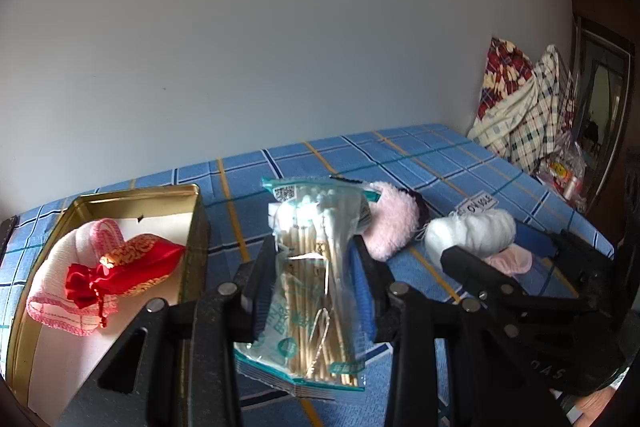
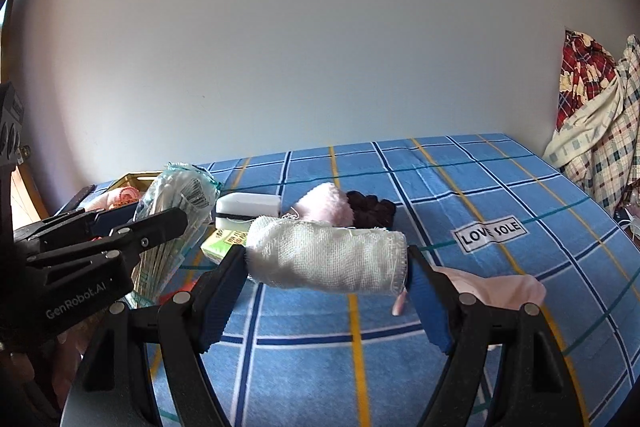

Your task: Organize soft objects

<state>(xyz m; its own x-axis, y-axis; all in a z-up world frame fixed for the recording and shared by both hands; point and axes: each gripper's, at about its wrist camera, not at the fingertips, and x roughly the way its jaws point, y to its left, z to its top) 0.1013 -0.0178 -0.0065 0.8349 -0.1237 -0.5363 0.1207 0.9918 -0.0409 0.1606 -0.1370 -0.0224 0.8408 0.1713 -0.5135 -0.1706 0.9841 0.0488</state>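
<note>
Cotton swab packet [image 1: 308, 279] sits clamped in the left gripper [image 1: 312, 267] jaws beside the gold tin [image 1: 192, 223]; the right gripper [image 2: 326, 291] jaws clamp a white gauze roll [image 2: 328, 259] above the bed [image 2: 480, 187]. Red pouch [image 1: 132, 267] and pink cloth [image 1: 60, 267] already lie in the tin; a pink puff [image 2: 326, 205] and others remain outside.

Blue plaid bed [image 2: 460, 187]: gold tin [image 1: 196, 227], pink puff [image 2: 326, 205].

We see both views in soft, even daylight, fairly bright, with faint shadows on the blue checked bedsheet [image 2: 460, 187]. Fisheye bending curves the edges, dark vignette fills the corners, and the pale wall [image 1: 280, 27] looks slightly hazy.
</note>
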